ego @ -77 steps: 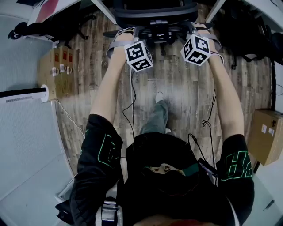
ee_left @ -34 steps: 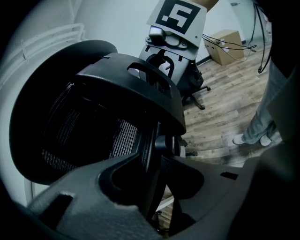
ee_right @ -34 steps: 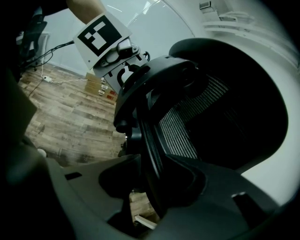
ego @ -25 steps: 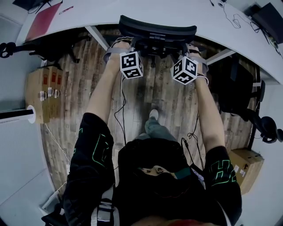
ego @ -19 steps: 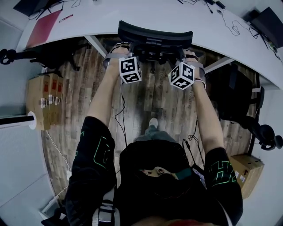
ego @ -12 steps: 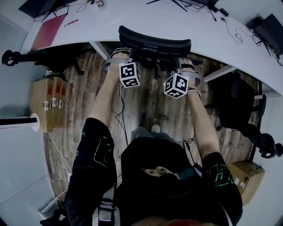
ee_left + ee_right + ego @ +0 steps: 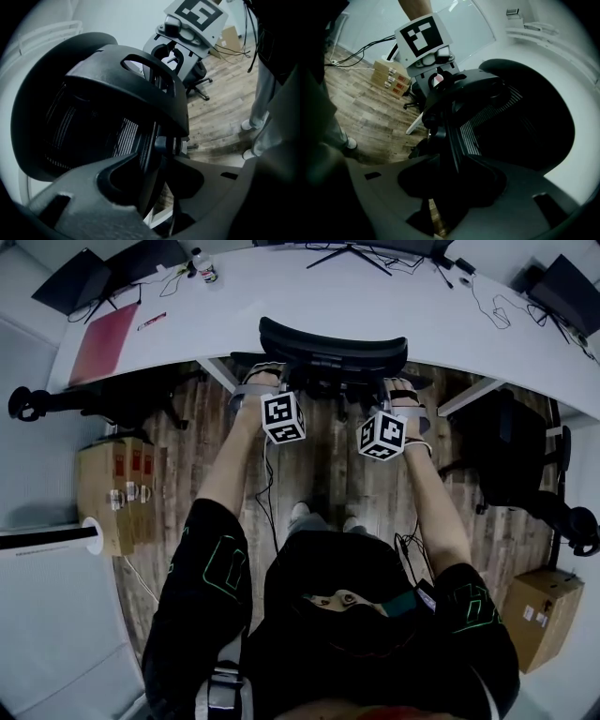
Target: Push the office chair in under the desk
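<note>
Right gripper opening, office chair between jaws

2 arms outstretched; left tool, right tool astride chair back, right jaws opening.

Cardboard boxes L, another box R, on wood floor; bottle top.

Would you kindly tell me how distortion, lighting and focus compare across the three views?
Head view: sharp, evenly lit, fisheye bows the desk edge. Left gripper view: black vignette, dim chair back, blurred foreground. Right gripper view: same vignette, washed-out white background.
</note>
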Demonstrator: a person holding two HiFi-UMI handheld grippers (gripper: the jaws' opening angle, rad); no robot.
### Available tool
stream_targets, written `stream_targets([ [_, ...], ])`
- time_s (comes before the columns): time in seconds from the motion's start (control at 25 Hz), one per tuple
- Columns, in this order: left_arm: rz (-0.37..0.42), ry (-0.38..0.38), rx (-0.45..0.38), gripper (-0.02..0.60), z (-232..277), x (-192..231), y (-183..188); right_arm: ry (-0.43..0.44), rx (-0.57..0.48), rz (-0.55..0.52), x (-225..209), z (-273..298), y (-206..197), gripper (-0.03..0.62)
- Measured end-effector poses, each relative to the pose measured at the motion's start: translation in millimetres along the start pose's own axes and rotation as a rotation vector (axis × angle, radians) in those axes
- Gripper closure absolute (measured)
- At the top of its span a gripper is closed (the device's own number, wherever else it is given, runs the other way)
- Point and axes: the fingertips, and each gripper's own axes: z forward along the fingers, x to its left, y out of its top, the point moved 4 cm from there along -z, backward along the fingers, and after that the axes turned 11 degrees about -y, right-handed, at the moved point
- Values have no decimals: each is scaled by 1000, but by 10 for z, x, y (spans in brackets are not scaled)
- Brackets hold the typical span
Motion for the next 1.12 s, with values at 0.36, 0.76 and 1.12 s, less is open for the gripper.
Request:
stream_targets([
  [0.36,50,40,-20,430,59,-29,-71,67,162,296,-56,13,97,393],
  [0.76,-271,53,-287,528,-522,177,97,11,58,834,-684,-535,201,578],
  [1.12,-841,205,-741,572,-1612,621,126,-245,-309,1379,-1106,-951,769,589],
])
